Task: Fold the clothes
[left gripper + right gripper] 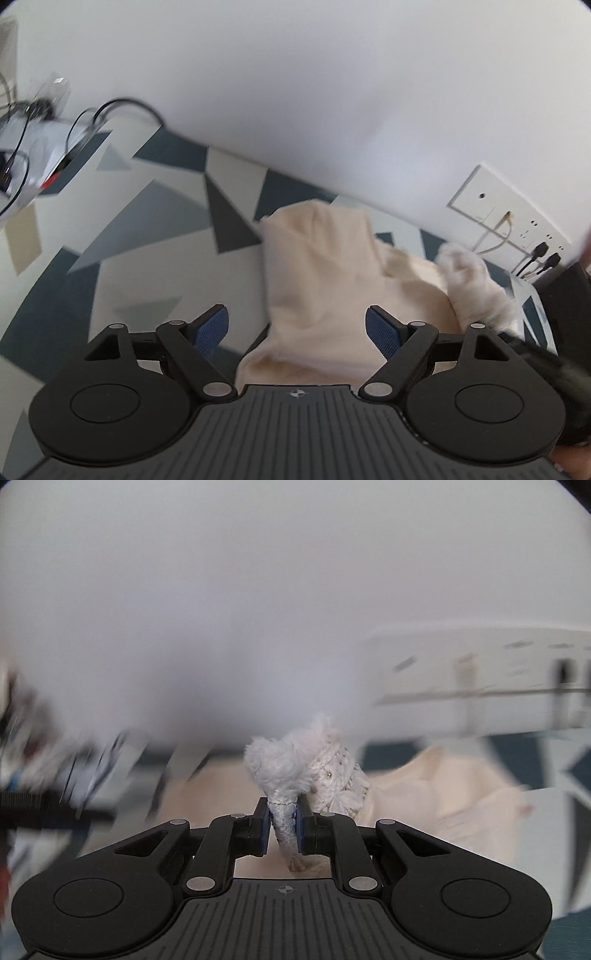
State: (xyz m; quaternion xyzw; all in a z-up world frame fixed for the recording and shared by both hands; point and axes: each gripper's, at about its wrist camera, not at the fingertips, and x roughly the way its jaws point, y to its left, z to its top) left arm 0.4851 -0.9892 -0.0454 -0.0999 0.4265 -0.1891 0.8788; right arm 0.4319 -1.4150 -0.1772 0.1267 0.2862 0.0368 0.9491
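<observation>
**Right claw pinches a fleecy edge while the left claw stands wide over the cream garment**

On the patterned worktop (155,206), with its dark blue, grey and off-white triangles, lies a cream garment (332,269), partly bunched, its far end reaching toward the white wall (332,92). The left claw (297,328) points down at a slant over the near end of this garment. Its jaws stand wide apart, and the blue ribbed pads (212,328) on either side grip nothing; cloth shows below and between them, not touching.

At the right of the left wrist view, a fluffy white fold of cloth (472,284) stands lifted above the worktop, beside the cream garment. The right wrist view shows that fold up close: the right claw (283,825) has its jaws drawn narrow and clamped on a twisted strip of the fluffy white cloth (284,768), which bulges above the pads. A knitted, patterned part sits just right of the fleecy tuft. That claw points gently downward, and the surroundings are smeared with motion blur.

Far right on the wall sits a white socket panel (491,206) with black plugs (543,254) and a pale cable. Far left, black cables (122,107) loop over a white device. No brand, label or writing can be read anywhere.
</observation>
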